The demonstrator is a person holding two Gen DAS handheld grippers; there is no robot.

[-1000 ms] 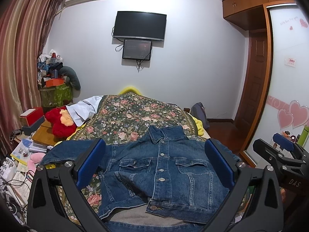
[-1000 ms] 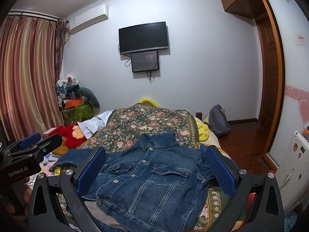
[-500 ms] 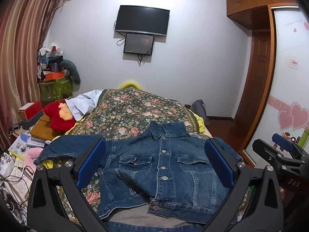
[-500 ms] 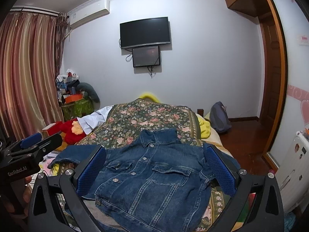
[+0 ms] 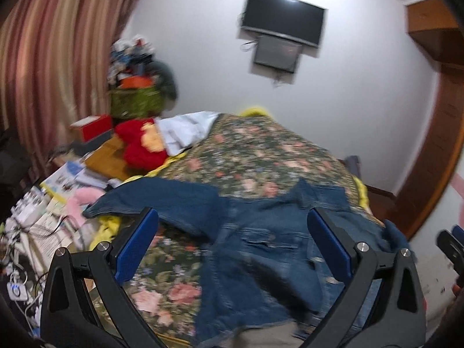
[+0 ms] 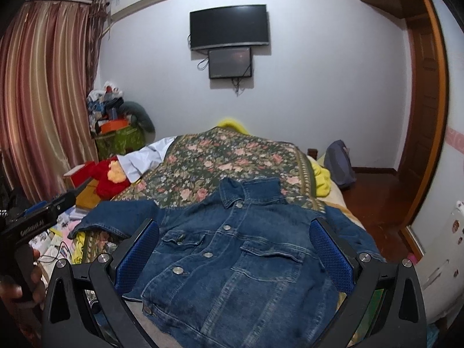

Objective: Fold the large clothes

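Two spread tongs (image 6: 235, 249) above buttoned denim jacket (image 6: 240, 261).

The left wrist view is smeared by motion blur, so the buttons and pockets of the denim jacket (image 5: 261, 249) are barely made out. Its hem is cut off by the bottom edge in both views. The right gripper (image 5: 452, 246) is clipped at the frame's edge, and its jaws are possibly open. The left sleeve's cuff (image 6: 87, 227) is partly hidden.
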